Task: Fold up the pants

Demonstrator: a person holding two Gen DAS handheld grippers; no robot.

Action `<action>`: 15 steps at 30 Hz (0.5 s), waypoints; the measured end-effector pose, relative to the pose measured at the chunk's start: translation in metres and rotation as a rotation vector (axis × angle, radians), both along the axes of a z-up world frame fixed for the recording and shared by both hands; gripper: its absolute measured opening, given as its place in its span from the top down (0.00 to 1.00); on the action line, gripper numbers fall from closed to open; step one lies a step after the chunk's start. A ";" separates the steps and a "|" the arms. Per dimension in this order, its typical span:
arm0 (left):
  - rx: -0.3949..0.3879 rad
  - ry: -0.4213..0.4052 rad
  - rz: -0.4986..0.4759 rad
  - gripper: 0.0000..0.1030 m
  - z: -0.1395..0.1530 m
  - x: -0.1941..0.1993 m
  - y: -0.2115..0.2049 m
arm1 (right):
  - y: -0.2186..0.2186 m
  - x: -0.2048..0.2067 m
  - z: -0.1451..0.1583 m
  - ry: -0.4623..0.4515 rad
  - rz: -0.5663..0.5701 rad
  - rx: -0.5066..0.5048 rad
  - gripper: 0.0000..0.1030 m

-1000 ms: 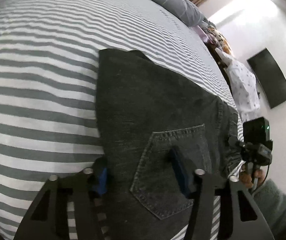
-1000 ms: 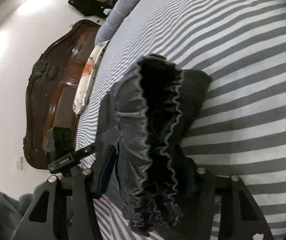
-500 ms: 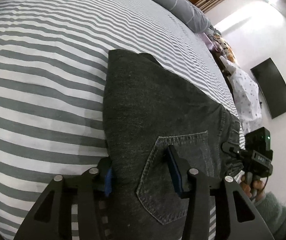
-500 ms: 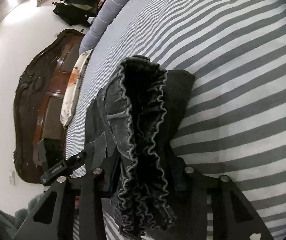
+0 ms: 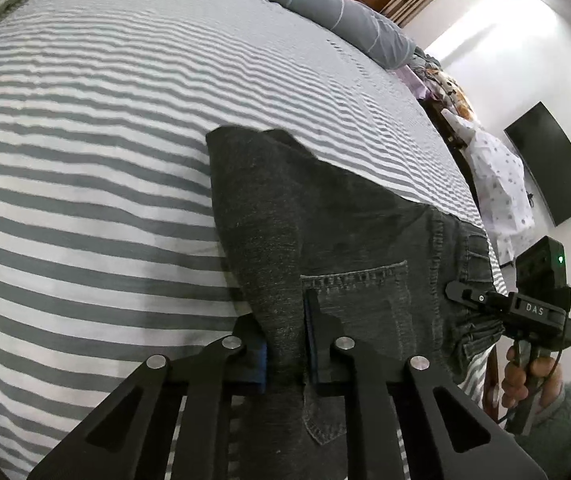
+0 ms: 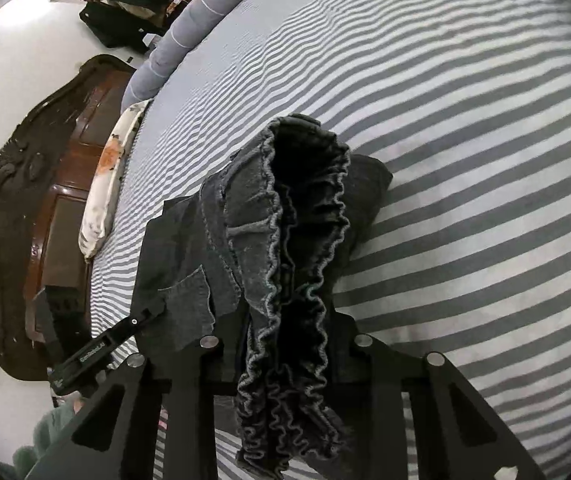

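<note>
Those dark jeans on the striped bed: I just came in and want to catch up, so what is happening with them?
A person is folding the jeans on the striped bed with a gripper in each hand. The left gripper pinches a fold of denim beside the back pocket, its jaws closing. The right gripper has the gathered waistband between its closing jaws. Most of the jeans lie on the bed.

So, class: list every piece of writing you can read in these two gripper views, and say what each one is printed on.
"DAS": white letters on the black body of the right tool, left wrist view.
White lettering on the black arm of the left tool, right wrist view: too small and blurred to read.
No writing shows on the pants or the striped bedsheet.
</note>
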State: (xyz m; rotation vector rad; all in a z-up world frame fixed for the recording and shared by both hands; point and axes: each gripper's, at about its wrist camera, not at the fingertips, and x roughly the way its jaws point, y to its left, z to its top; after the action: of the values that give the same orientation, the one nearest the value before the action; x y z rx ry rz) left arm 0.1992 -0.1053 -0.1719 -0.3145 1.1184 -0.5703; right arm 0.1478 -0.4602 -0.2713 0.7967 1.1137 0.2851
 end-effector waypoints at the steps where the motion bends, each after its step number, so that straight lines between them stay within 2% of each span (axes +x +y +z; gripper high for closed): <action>1: 0.004 -0.002 -0.002 0.88 0.003 0.000 0.000 | 0.001 0.000 0.003 -0.003 0.001 -0.003 0.74; 6: 0.044 -0.038 -0.009 0.88 0.017 -0.005 0.001 | 0.009 0.004 0.022 -0.012 0.015 -0.014 0.75; 15: 0.059 -0.084 0.026 0.88 0.043 0.004 0.031 | 0.031 0.022 0.042 -0.044 0.058 0.000 0.75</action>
State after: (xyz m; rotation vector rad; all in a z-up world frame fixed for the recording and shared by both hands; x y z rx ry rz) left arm 0.2034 -0.0746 -0.1285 -0.2508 1.0465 -0.5222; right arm 0.1699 -0.4293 -0.2296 0.7552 1.0962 0.3497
